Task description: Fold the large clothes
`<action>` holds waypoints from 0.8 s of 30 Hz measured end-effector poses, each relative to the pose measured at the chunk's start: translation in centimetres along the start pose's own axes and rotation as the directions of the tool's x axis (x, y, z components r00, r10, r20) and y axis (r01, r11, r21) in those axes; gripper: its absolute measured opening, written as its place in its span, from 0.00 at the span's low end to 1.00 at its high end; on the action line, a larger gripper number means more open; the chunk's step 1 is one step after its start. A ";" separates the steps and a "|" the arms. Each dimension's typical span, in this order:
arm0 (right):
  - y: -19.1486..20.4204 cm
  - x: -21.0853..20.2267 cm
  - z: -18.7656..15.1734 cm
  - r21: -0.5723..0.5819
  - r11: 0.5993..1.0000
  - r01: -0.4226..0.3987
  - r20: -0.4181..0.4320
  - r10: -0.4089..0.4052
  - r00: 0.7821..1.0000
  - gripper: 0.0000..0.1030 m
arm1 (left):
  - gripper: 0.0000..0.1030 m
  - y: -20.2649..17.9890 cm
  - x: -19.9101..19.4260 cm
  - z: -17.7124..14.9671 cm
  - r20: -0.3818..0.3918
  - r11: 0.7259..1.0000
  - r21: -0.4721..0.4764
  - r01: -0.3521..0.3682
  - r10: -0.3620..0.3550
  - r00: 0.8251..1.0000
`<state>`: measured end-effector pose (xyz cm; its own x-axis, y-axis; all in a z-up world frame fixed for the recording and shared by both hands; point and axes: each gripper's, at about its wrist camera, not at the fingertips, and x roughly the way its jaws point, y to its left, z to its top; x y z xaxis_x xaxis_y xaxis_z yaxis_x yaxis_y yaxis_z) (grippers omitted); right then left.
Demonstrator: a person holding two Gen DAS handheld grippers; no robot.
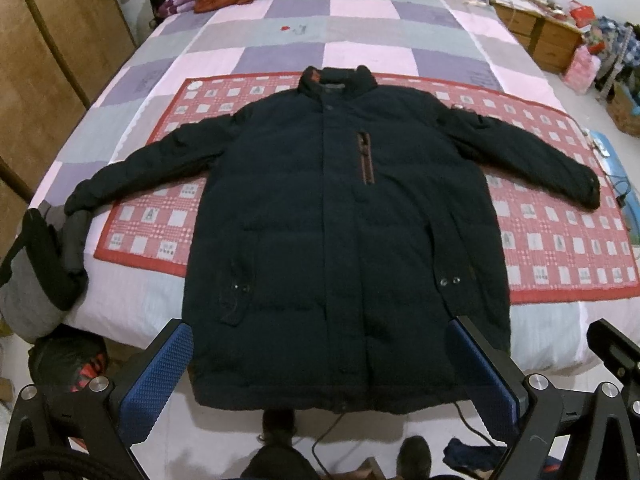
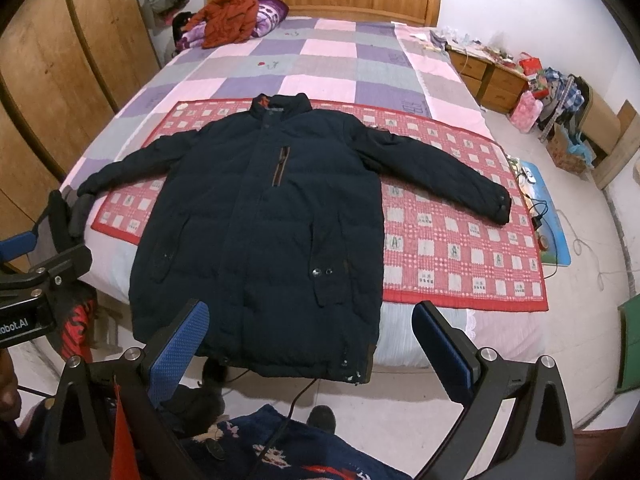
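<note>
A large dark navy padded jacket [image 1: 340, 220] lies flat and face up on the bed, collar far, both sleeves spread out, hem hanging over the near bed edge. It also shows in the right wrist view [image 2: 260, 232]. My left gripper [image 1: 324, 340] is open and empty, held above the jacket's hem. My right gripper [image 2: 312, 328] is open and empty, over the hem's right corner. The left gripper's body [image 2: 40, 280] shows at the left of the right wrist view.
A red checked mat [image 1: 560, 240] lies under the jacket on a purple and pink quilt [image 1: 288, 48]. An orange garment [image 2: 228, 16] sits by the headboard. A grey garment [image 1: 36, 272] hangs at the bed's left edge. Wardrobe left, cluttered nightstand [image 2: 492, 76] right. A cable [image 2: 296, 400] runs on the floor.
</note>
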<state>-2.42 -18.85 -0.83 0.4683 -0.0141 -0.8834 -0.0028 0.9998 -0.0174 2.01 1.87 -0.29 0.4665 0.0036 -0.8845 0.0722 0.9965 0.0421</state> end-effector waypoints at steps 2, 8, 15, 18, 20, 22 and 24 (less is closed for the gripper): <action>0.0 0.0 0.0 0.001 1.000 -0.001 0.000 0.001 1.000 1.00 | 1.00 0.2 0.3 0.3 -0.004 1.000 -0.007 -0.001 0.001 1.000; 0.6 0.6 0.4 0.009 1.000 -0.004 -0.013 0.004 1.000 1.00 | 1.00 0.3 1.7 1.7 -0.016 1.000 -0.030 0.000 -0.001 1.000; 0.4 2.9 2.3 0.072 0.997 0.016 -0.032 -0.014 0.999 1.00 | 1.00 3.7 4.2 3.1 -0.014 0.999 -0.044 0.003 -0.003 1.000; 1.0 3.8 3.3 0.126 0.991 0.039 -0.039 -0.034 0.999 1.00 | 1.00 6.4 5.6 4.2 -0.021 0.998 -0.061 0.009 -0.010 1.000; 1.5 4.1 4.0 0.168 0.984 0.064 -0.034 -0.059 0.998 1.00 | 1.00 8.5 6.7 5.1 -0.022 0.998 -0.065 0.009 -0.011 1.000; 2.1 4.1 4.7 0.208 0.974 0.094 -0.020 -0.092 0.996 1.00 | 1.00 10.4 7.8 6.0 -0.027 0.998 -0.057 0.001 -0.003 1.000; 2.1 3.9 5.0 0.244 0.963 0.113 0.005 -0.117 0.993 1.00 | 1.00 11.9 8.7 6.8 -0.020 0.999 -0.042 -0.007 0.007 1.000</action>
<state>3.85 -16.80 -1.95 0.4694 -0.1312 -0.8732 0.2655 0.9641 -0.0021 12.89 13.17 -4.34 0.4491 0.0117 -0.8934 0.0317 0.9991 0.0291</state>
